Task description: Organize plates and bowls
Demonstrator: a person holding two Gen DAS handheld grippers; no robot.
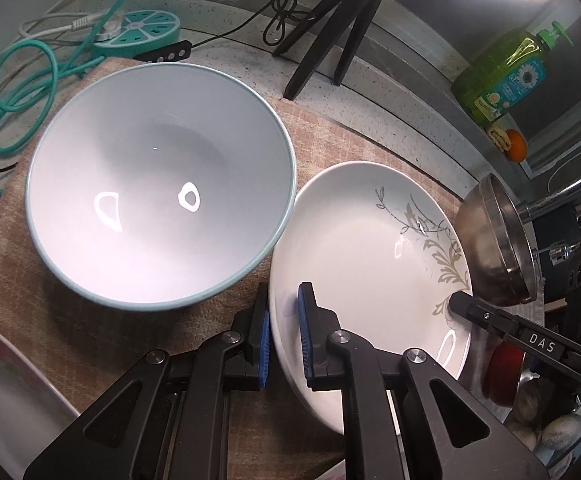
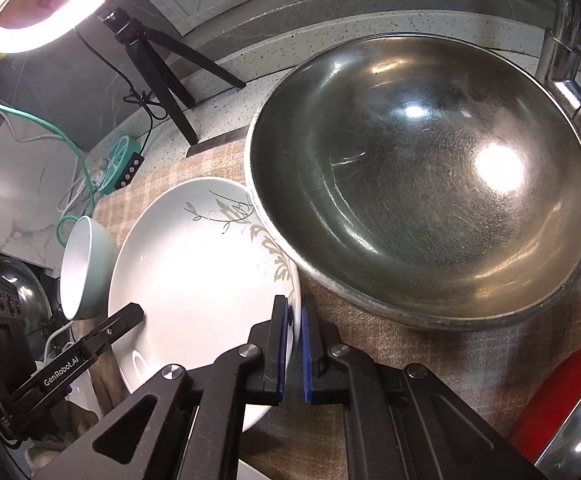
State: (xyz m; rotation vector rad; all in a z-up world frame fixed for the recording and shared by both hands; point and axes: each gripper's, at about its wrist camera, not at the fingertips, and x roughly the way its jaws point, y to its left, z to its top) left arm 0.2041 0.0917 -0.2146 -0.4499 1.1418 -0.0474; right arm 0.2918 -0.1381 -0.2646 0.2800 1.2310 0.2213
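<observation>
Left wrist: left claw (image 1: 283,334) and right claw (image 2: 295,350) both pinch the plate's (image 1: 362,248) rim.

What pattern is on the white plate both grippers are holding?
A grey-beige leaf and vine sprig along one side of the white ceramic plate, clearest in the left wrist view.

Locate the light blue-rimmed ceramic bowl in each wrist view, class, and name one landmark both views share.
Left wrist view: the light blue-rimmed ceramic bowl fills the centre-left, seen from above.
Right wrist view: it sits small at the left edge, seen side-on.
Shared landmark: the white leaf-patterned plate lies right beside it in both.
</observation>
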